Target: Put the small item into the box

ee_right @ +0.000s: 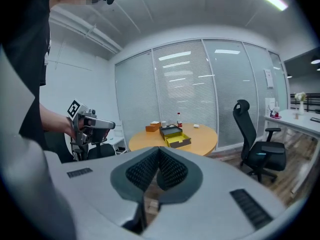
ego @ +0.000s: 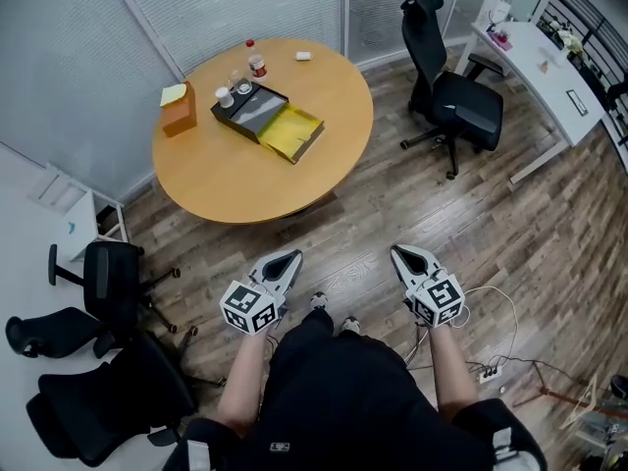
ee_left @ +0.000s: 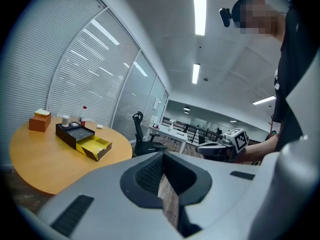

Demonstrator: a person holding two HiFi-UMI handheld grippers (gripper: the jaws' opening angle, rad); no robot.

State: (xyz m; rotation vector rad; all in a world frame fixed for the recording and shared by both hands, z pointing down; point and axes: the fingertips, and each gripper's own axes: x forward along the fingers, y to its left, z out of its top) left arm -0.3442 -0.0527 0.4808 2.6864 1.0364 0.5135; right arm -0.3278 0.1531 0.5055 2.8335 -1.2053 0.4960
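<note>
Small white item (ego: 303,56) lies on the far side of the round wooden desk (ego: 245,180), out near the edge and well apart from the box (ego: 267,118). It is too small to read its long axis with any certainty, though in the head view it looks a little wider than tall. The box sits open near the desk's middle, a black half and a yellow half side by side. Its long axis runs on a diagonal, the black end toward a red-capped bottle (ego: 256,64) and an orange carton (ego: 179,109), the yellow end toward the person. Both tools are held low over the plank floor (ego: 373,214), well short of the desk, tips pointing toward it. The left tool (ego: 291,256) has its jaws brought together with nothing between them, and the right tool (ego: 400,250) is likewise closed and empty.
</note>
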